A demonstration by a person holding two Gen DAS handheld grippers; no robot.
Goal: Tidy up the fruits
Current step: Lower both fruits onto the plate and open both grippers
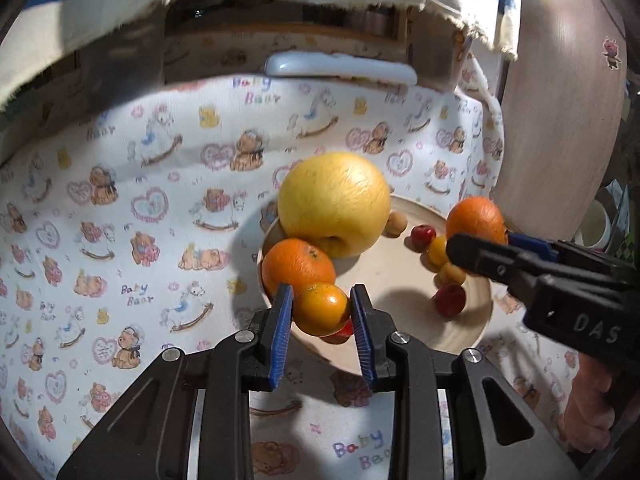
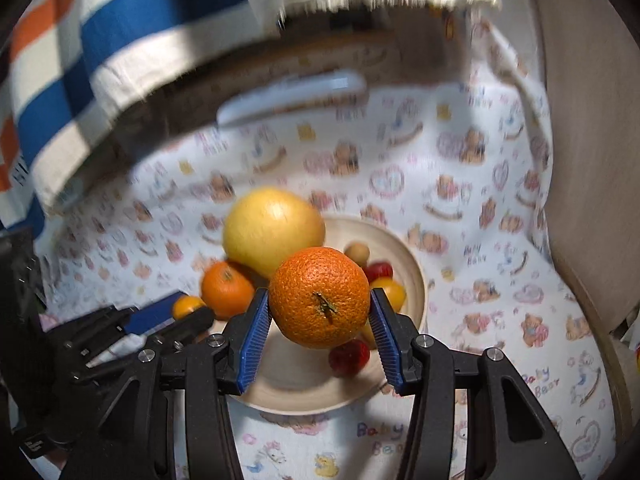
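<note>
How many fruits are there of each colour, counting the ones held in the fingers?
Large yellow fruit: 1
Orange fruits: 3
Small yellow-orange fruits: 2
Small red fruits: 3, one partly hidden
Tan fruit: 1
Total: 10

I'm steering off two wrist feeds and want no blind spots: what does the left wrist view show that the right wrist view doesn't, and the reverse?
Only the left wrist view shows the left gripper shut on a small orange fruit, and the hand carrying the right tool. Only the right wrist view shows the stem end of the large orange clamped in the right gripper. Both show the bowl, the yellow apple and another orange in it.
</note>
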